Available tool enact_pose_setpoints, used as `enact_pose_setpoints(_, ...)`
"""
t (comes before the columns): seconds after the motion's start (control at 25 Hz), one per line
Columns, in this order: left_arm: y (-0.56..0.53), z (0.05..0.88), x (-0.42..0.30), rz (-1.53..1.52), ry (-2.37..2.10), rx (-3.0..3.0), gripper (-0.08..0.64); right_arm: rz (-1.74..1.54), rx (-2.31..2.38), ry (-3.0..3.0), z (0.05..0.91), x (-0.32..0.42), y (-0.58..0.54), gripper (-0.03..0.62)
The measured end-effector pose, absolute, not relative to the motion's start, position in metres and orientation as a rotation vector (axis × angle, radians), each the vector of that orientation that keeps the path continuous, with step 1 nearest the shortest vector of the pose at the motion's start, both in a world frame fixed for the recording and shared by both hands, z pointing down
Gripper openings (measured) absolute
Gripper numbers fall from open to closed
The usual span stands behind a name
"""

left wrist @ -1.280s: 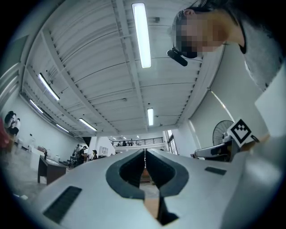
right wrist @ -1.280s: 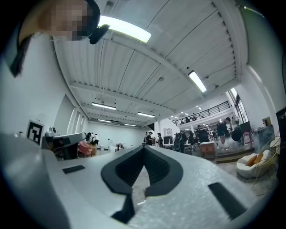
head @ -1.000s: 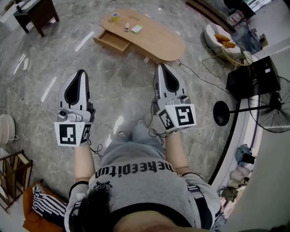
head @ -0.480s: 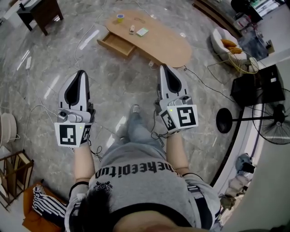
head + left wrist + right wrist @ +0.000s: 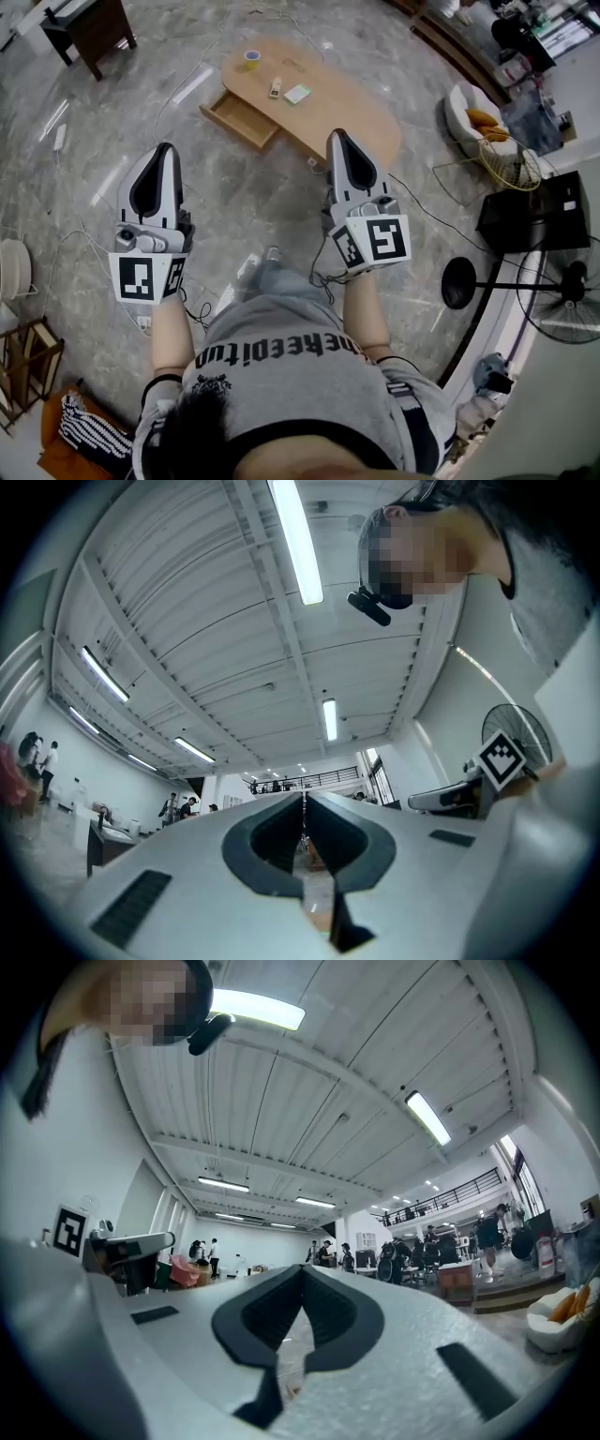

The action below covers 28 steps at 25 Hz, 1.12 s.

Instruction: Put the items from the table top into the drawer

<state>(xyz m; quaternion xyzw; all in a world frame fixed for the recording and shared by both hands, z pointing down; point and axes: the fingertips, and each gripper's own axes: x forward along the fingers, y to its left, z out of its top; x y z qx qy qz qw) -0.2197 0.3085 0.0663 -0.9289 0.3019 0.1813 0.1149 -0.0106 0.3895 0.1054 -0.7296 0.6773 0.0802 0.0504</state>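
A grey marble floor (image 5: 234, 202) fills most of the head view. The oval wooden table (image 5: 352, 112) stands on it, ahead of the person and well apart from them. A standing fan (image 5: 562, 295) is off beyond the table's right end, nearer the person than the table is.

Both grippers are held out towards the table, above the floor and short of it. The left gripper (image 5: 167, 150) (image 5: 302, 795) points at the floor on the near side of the table, below the drawer in the picture; its jaws are together with nothing between them. The right gripper (image 5: 336, 136) (image 5: 302, 1270) shows its tip against the table's near edge in the head view. Its jaws are likewise pressed together and empty.

The drawer (image 5: 228, 118) stands pulled out from the table's near left side, and looks empty. On the table's left half lie three things: a green and white packet (image 5: 297, 94), a small pale item (image 5: 275, 88) just left of it, and a roll of tape (image 5: 251, 58) near the far left end.
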Motion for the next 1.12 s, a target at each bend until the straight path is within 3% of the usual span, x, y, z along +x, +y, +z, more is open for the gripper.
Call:
enact_pose_setpoints(0.48,0.252,0.056,-0.106,0.539,0.870,-2.693,0.011,0.215,-2.169,2.105,0.110,0.092,0.315,0.003)
enact_pose_setpoints(1.12,0.136,0.073,-0.074,0.531,0.835,-2.723,0.011,0.144,-2.231,2.075,0.134,0.123,0.207,0.003)
